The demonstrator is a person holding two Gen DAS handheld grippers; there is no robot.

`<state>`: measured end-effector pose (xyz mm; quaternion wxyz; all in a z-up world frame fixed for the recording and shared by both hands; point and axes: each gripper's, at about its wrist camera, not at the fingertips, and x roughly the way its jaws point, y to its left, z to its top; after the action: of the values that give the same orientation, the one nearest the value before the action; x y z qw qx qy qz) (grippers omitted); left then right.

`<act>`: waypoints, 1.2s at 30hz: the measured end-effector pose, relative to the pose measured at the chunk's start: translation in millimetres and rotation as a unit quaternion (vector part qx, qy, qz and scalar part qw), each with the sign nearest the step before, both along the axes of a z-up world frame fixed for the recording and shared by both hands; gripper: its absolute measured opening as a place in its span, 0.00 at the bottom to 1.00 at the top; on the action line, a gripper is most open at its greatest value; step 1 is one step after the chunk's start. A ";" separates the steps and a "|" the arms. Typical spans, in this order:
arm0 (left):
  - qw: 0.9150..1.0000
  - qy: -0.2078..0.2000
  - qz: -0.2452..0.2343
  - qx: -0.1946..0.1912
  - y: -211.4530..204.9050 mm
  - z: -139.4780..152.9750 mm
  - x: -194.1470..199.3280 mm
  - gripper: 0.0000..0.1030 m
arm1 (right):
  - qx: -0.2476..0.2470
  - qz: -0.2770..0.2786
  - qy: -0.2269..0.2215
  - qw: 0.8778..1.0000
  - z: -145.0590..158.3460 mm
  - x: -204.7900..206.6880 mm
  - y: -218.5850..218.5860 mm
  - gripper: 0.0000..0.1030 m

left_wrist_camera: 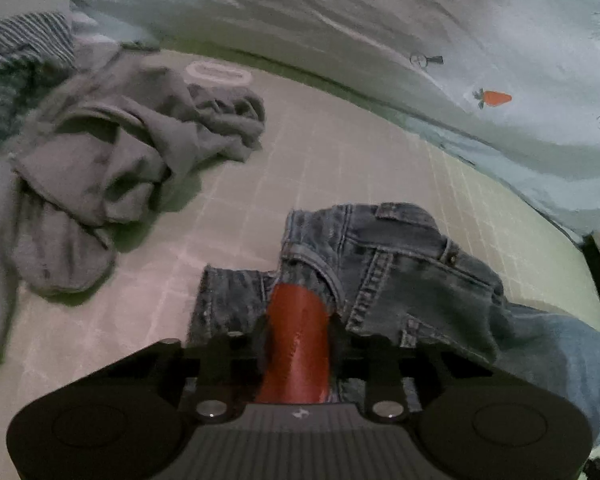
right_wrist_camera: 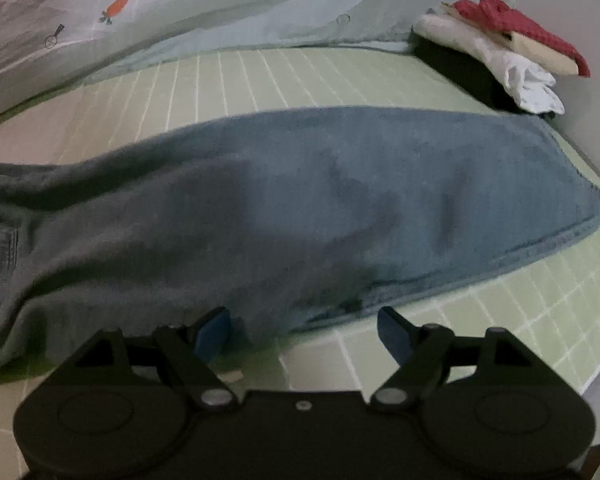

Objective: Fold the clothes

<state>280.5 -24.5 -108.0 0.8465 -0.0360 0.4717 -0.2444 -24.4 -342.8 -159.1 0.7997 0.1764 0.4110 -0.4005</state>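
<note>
Bedding in pale fabric (left_wrist_camera: 440, 32), printed with a small orange carrot (left_wrist_camera: 496, 97), fills the background beyond a light green gridded mat (right_wrist_camera: 260, 76); jeans (right_wrist_camera: 300, 200) lie stretched across that mat, one leg running toward its right edge with the hem flat, the waistband end bunched on the left; a crumpled grey garment (left_wrist_camera: 100, 160) sits in a heap on the mat well apart from the denim, with a striped cloth (left_wrist_camera: 16, 48) behind it; a folded pile of white and red items (right_wrist_camera: 508, 40) rests at the far right corner; the left gripper (left_wrist_camera: 300, 300) has its orange fingers pressed together on the waistband by the belt loops; the right gripper (right_wrist_camera: 304, 332) hovers with its blue fingertips (right_wrist_camera: 392, 332) spread wide, just beside the near edge of the leg.
</note>
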 end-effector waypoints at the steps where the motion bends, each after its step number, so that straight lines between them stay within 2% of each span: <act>1: 1.000 -0.006 0.009 0.000 3.9 7.6 -5.7 0.25 | 0.000 0.001 0.000 1.000 0.3 -0.8 0.1 0.79; 6: 0.996 -0.012 0.070 -0.050 41.7 61.5 -36.3 0.26 | -0.001 0.006 0.000 1.000 2.1 -4.9 0.6 0.79; 8: 0.994 0.006 0.098 -0.044 45.0 53.9 -32.2 0.29 | -0.001 0.008 0.001 1.000 2.8 -6.6 0.8 0.79; 10: 0.991 0.034 0.123 -0.034 46.7 38.7 -24.7 0.42 | 0.002 0.014 -0.001 1.000 2.5 -5.4 -1.6 0.80; 13: 0.984 0.074 0.158 -0.022 49.8 17.0 -15.1 0.47 | 0.000 0.027 -0.002 1.000 3.3 -1.5 -2.1 0.80; 14: 0.983 0.074 0.165 -0.032 53.5 16.7 -21.8 0.50 | -0.002 0.031 -0.003 1.000 3.6 -0.8 -1.6 0.81; 16: 0.982 0.060 0.177 -0.032 59.3 17.6 -37.2 0.73 | -0.004 0.037 -0.006 0.999 3.7 -0.8 -0.2 0.83; 19: 0.980 0.044 0.194 -0.027 69.3 15.9 -54.0 0.75 | 0.004 0.037 -0.006 0.999 1.0 -2.9 -2.7 0.83; 21: 0.977 0.048 0.202 -0.048 79.0 15.2 -55.5 0.76 | 0.009 0.034 -0.008 0.999 -0.6 -3.2 -5.1 0.83; 27: 0.976 0.086 0.188 -0.071 80.7 -1.3 -52.2 0.83 | 0.022 0.027 -0.013 0.999 -4.2 -0.4 -12.1 0.84; 36: 0.973 0.080 0.214 -0.026 61.2 -23.1 -49.0 0.88 | 0.021 0.021 -0.009 1.000 -4.0 -5.9 -15.1 0.85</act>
<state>231.5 36.7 -131.1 0.8375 -0.1776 0.5126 -0.0663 -30.3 -357.9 -163.1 0.8077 0.1879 0.4157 -0.3735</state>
